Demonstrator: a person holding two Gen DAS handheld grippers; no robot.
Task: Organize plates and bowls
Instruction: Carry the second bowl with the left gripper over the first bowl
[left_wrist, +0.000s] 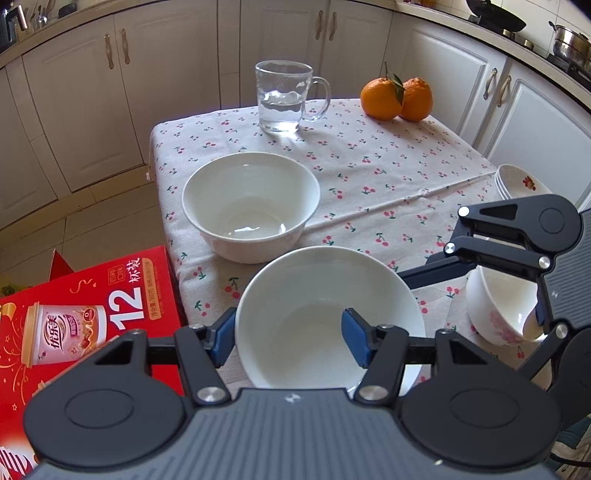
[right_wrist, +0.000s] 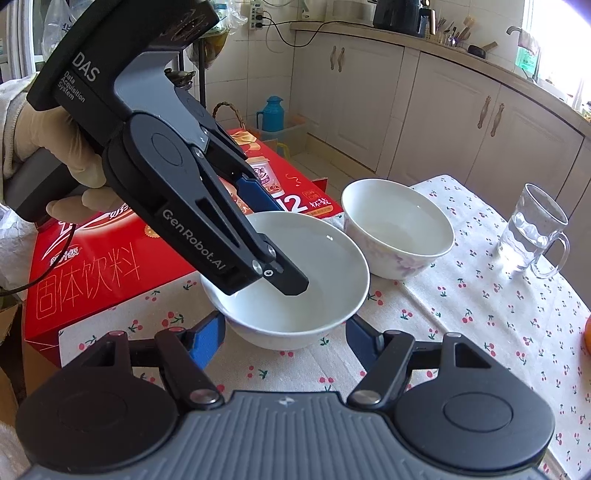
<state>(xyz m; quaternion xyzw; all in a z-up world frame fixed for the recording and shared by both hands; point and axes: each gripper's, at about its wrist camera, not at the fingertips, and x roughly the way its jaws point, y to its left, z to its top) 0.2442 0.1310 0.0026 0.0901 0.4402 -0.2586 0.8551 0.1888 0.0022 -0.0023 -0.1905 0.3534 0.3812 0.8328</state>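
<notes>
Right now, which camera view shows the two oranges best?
The left wrist view. Both oranges show whole there, side by side and touching, and one has a green leaf. The right wrist view shows only a thin orange sliver at its right border, too little to count them.

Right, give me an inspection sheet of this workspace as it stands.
surface: table under a cherry-print cloth, creased across the middle.
job's things: near white bowl; far white bowl; small floral bowl, tilted, by the right tongs; stacked bowls at the table's right edge.
clutter: glass mug holding water; two oranges; red drink box beside the table.
grippers: left tongs shut on the near white bowl's wall, one pad inside; right tongs pads apart, grip unclear; gloved hand on the left tool.
cables: black cable below that hand.
surroundings: white cabinets; blue flask on the floor.
</notes>
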